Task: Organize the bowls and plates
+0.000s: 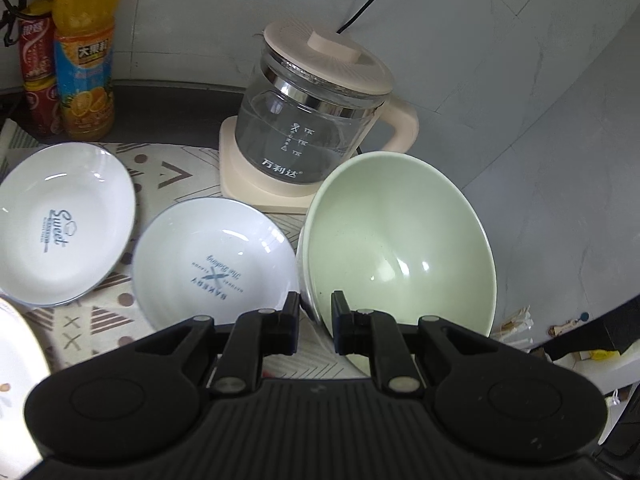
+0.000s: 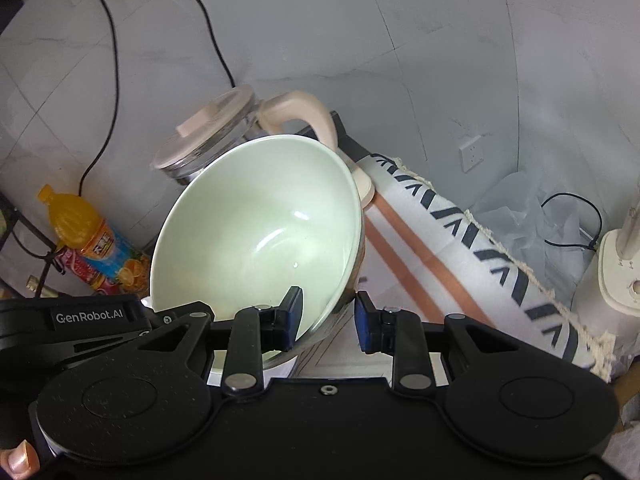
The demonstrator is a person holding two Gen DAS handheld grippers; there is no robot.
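Evidently early in the task — nothing looks stacked yet, judging by how the dishes lie. Largest item: the green bowl point(image 1: 400, 248), tipped steeply on its side, mouth toward both cameras, rim plane near vertical, its axis running roughly from the near side to the far; it sits right of the plates and just in front of the glass kettle point(image 1: 308, 128). The left gripper point(image 1: 316, 324) has its fingers either side of the bowl's near rim, one inside and one outside; a gap shows between pads and rim, so I cannot tell whether it is clamped. The right gripper point(image 2: 326, 320) likewise straddles the rim in its own view — left pad inside the bowl, right pad standing visibly apart outside, so it reads as spread, not gripping.

Next in size: the Bakery plate point(image 1: 214, 260) lies flat, mouth up, on the patterned mat point(image 1: 168, 176), its right edge touching or just beside the bowl. The Sweet plate point(image 1: 64, 224) rests flat too, further left, slightly apart. A third white plate point(image 1: 16, 360) shows only its edge at near left.

Left to do, by my judgement: bowl placed, plates gathered into one pile.
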